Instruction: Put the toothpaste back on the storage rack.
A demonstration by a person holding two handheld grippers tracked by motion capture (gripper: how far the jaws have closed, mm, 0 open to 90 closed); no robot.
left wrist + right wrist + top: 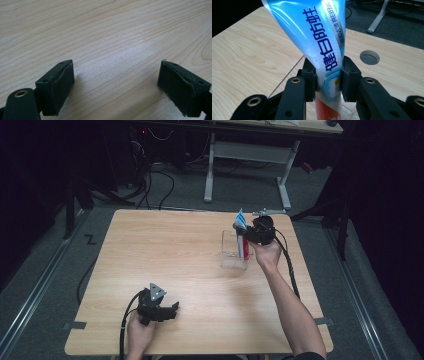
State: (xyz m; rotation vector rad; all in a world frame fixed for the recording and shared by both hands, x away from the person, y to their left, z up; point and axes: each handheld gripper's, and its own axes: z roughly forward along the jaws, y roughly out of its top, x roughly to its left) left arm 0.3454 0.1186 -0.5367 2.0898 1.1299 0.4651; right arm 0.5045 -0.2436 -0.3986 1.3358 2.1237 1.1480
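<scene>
A blue, white and red toothpaste tube (241, 226) stands upright at the table's far right, with my right gripper (248, 235) shut on its middle. In the right gripper view both pads (348, 80) press on the tube (322, 37), and the blue crimped end points up. The red lower end hangs inside a clear plastic box (229, 255), whose rim (287, 75) runs under the jaws. My left gripper (173, 310) rests near the table's front left. Its jaws stand wide open (116, 82) over bare wood (112, 32).
A round cable hole (369, 57) sits in the tabletop near the right gripper. Past the table's far edge stands a desk on white legs (209, 175), with cables on the floor (155, 185). Bare wood (165, 250) lies between the two grippers.
</scene>
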